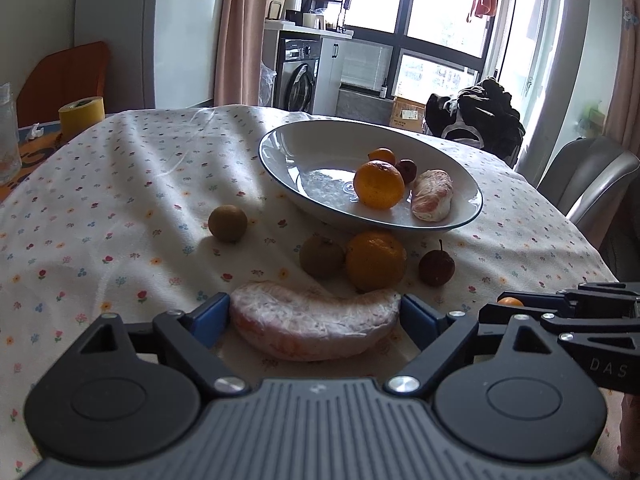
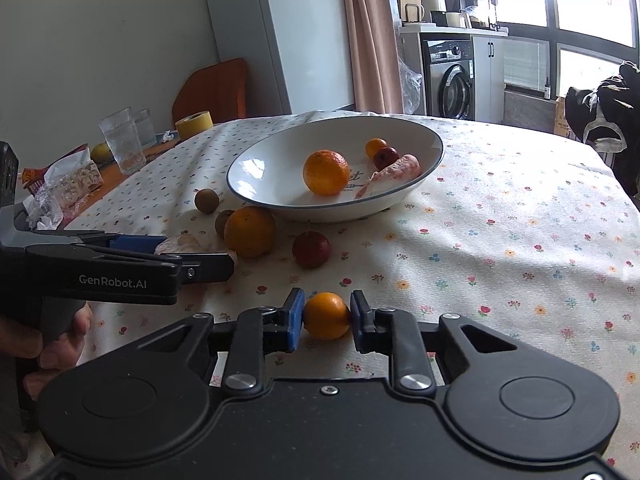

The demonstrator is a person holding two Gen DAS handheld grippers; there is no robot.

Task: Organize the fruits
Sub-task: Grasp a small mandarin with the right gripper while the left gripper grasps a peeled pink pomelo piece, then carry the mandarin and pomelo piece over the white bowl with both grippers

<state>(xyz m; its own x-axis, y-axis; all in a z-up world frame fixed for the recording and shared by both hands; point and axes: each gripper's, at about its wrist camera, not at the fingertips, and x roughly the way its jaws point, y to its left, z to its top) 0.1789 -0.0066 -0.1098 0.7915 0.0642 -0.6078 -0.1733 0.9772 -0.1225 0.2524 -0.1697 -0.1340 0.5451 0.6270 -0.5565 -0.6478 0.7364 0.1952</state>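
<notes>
Small orange (image 1: 510, 301): mostly hidden behind right gripper (image 1: 568, 312).
Glass (image 1: 8, 136): cut off by left edge.

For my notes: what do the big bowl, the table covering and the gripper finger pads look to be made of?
Bowl: likely glazed ceramic, white with a thin dark rim line; it shows glossy window reflections.
Table covering: woven fabric, matte, cream with a small flower print; it wrinkles and drapes.
Finger pads: blue, matte, probably rubber or soft plastic, set on black hard-plastic arms of the right gripper; the exact material is unclear.

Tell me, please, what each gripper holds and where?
Left gripper: pomelo segment, pinched at its two ends. Right gripper: small orange, across its sides.
</notes>
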